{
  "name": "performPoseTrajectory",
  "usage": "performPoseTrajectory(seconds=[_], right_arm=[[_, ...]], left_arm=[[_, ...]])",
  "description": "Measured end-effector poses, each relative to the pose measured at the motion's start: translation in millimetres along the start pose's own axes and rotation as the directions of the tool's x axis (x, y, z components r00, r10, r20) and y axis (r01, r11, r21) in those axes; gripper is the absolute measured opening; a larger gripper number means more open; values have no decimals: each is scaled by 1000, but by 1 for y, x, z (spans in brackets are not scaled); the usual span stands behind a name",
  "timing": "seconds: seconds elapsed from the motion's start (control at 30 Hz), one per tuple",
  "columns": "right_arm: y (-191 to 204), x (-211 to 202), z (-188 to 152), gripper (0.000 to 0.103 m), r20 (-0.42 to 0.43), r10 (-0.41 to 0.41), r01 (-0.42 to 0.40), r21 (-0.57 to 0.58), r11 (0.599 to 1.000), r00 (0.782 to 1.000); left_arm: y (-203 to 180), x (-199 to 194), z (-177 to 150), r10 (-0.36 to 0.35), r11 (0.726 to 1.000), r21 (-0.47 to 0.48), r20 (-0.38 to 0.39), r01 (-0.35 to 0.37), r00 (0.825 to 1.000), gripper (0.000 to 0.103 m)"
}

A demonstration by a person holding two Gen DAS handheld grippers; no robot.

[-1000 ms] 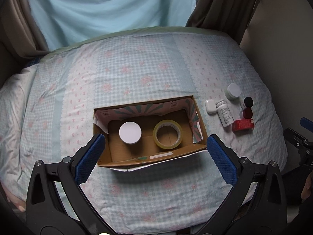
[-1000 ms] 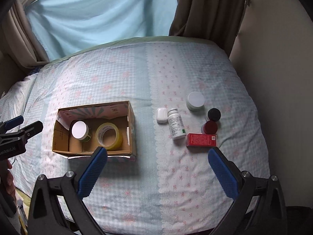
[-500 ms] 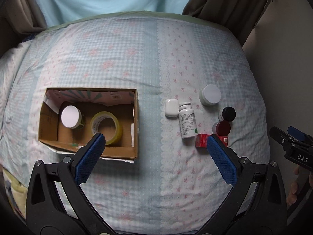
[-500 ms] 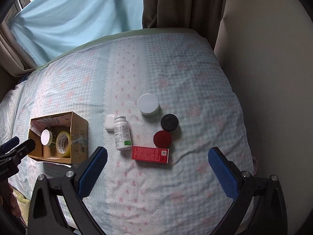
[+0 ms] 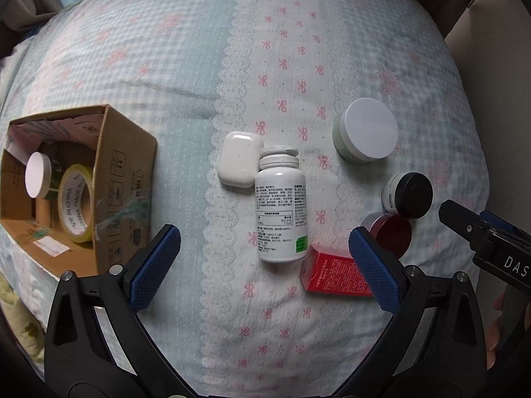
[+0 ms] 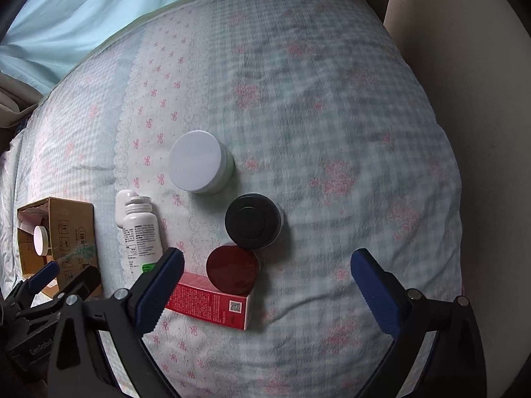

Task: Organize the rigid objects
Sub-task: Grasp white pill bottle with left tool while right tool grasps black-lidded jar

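On the bedspread a white pill bottle (image 5: 280,212) lies on its side beside a white earbud case (image 5: 239,159). My left gripper (image 5: 264,233) hangs open above the bottle, touching nothing. Right of it are a white-lidded jar (image 5: 368,132), a black-lidded jar (image 5: 413,194), a red-lidded jar (image 5: 395,233) and a red carton (image 5: 332,273). My right gripper (image 6: 268,255) hovers over the red-lidded jar (image 6: 232,268) and black-lidded jar (image 6: 250,225). Its jaws are closing, still wide, with nothing pressed between them.
A cardboard box (image 5: 126,179) at the left holds a white-lidded jar (image 5: 38,175) and a yellow tape roll (image 5: 74,204). A beige wall (image 6: 481,99) borders the bed on the right. Blue curtains (image 6: 83,6) hang behind. Bare bedspread lies beyond the jars.
Both grippers have dropped toward the bed and shifted right, away from the box toward the loose items. The box now sits at the left edge. The right jaws have narrowed slightly.
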State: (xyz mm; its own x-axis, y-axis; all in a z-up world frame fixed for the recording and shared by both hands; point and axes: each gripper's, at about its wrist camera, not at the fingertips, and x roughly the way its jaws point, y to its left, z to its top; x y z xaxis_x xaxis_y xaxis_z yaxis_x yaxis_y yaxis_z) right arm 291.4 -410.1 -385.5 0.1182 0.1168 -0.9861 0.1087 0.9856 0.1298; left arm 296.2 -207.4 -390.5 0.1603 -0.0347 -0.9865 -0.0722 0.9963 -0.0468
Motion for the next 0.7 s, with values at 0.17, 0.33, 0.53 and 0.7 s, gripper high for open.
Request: performPoseTrajectory(seconds=[0.17,0.33,0.53,0.7], right_arm=[[0,42,10,97,-53,-4,5,18,1000,999],[7,70,13,90,-94,-19,20,19,1000,995],[13,86,17,73,-122,-8,14,46,999,992],[15,93,15,55,-140,11,1,84,996,990]], left_arm=[[-10,42,9,23,1000,-7,-21,-24,1000,95],[-12,71,13,27,999,-34,-50,-29,998,85],[-20,90,14,26,999,-19,-73,-27,997,69],[-19,95,10,24,999,-25,-80,-26,997,46]])
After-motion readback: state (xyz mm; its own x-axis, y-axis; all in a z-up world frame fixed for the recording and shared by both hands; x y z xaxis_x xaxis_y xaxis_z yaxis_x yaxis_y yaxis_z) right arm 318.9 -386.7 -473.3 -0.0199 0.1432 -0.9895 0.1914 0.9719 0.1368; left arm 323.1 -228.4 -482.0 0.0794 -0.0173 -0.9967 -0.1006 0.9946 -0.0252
